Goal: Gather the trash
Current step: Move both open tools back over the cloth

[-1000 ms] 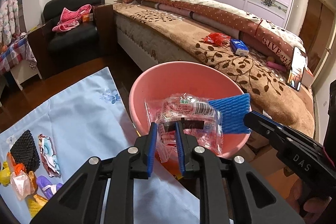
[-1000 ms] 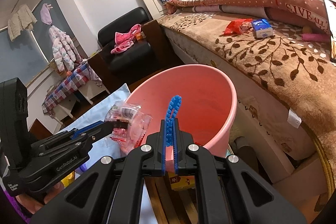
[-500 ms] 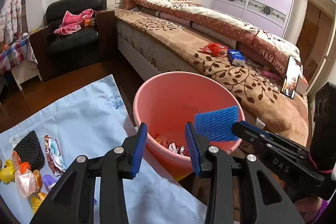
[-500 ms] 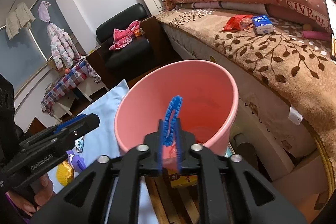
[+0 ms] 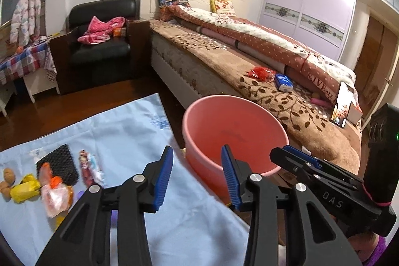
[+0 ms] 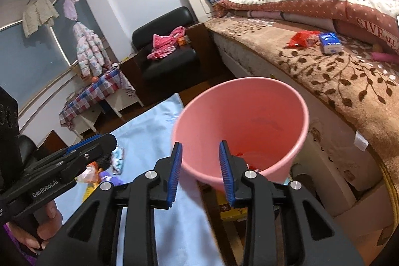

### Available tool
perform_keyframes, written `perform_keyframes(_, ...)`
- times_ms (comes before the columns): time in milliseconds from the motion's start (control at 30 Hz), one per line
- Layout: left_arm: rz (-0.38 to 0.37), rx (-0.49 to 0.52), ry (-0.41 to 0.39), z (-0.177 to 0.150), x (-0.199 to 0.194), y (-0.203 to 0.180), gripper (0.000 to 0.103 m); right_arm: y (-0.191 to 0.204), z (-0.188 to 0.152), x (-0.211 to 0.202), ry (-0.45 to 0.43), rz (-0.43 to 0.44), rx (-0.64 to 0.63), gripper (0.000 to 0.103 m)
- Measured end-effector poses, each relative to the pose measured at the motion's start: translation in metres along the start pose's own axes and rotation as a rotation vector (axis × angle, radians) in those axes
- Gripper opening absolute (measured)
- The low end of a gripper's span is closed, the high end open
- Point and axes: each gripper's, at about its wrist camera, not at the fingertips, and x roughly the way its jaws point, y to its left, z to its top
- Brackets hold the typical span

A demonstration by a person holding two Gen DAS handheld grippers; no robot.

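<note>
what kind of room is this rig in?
A lived-in bedroom, almost certainly in a home: a made bed with pillows and a quilt, a lilac sliding-door wardrobe, and a black armchair with clothes on it.

Both grippers are built from black plastic linkage arms with triangular cut-outs, pinned by round silver screws, and tipped with ribbed blue pads [image 5: 163,176]. The left gripper [image 6: 74,153] is marked "GenRobot.AI" in white; the right gripper [image 5: 299,161] is lettered "DAS" and ringed by a pink band. Purple sleeves are worn at both wrists.
</note>
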Motion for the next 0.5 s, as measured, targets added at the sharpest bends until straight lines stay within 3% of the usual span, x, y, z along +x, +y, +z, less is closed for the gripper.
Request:
perform_keyframes(200,0.041,-0.034,-0.024,-0.014,-0.028,0.024,0.040,0.028,-0.008,-0.006,-0.001,0.053,-0.028,0.031)
perform_keyframes(500,0.125,-0.099,-0.036,-0.048,-0.066,0.069,0.040,0.076,-0.037,-0.003,0.075,0.148,-0.097,0.031)
